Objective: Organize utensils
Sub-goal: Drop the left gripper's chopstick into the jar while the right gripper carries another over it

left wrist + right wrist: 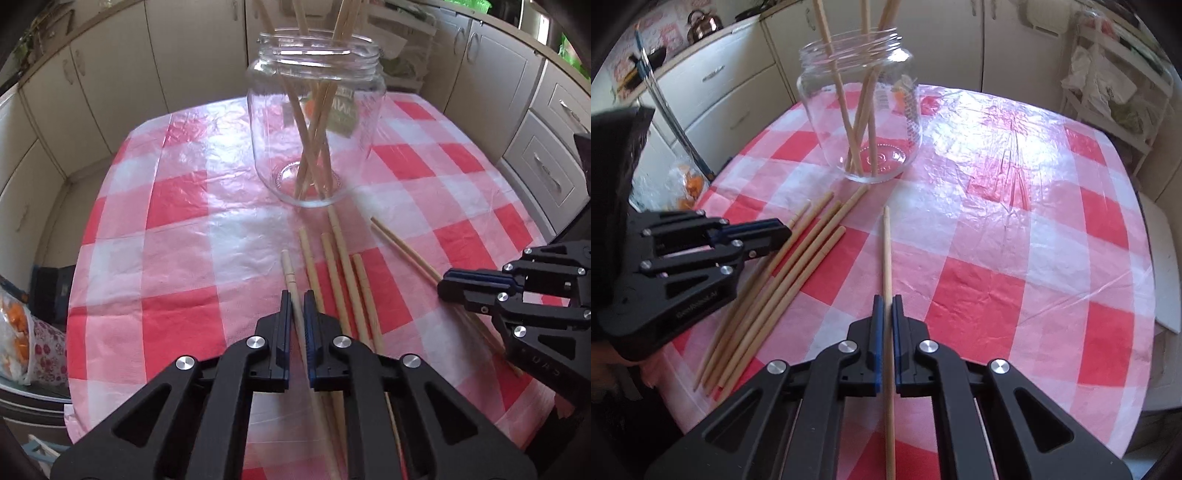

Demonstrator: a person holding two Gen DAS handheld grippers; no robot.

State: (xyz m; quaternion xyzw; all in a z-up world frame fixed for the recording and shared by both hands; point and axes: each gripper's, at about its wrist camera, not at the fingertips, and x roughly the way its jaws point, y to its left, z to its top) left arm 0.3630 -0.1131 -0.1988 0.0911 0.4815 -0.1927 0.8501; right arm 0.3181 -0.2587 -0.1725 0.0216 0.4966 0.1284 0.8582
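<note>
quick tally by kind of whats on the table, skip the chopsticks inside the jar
glass jar: 1
loose chopsticks lying on the tablecloth: 4
gripped chopsticks: 2, one in the left gripper, one in the right gripper
total: 7
</note>
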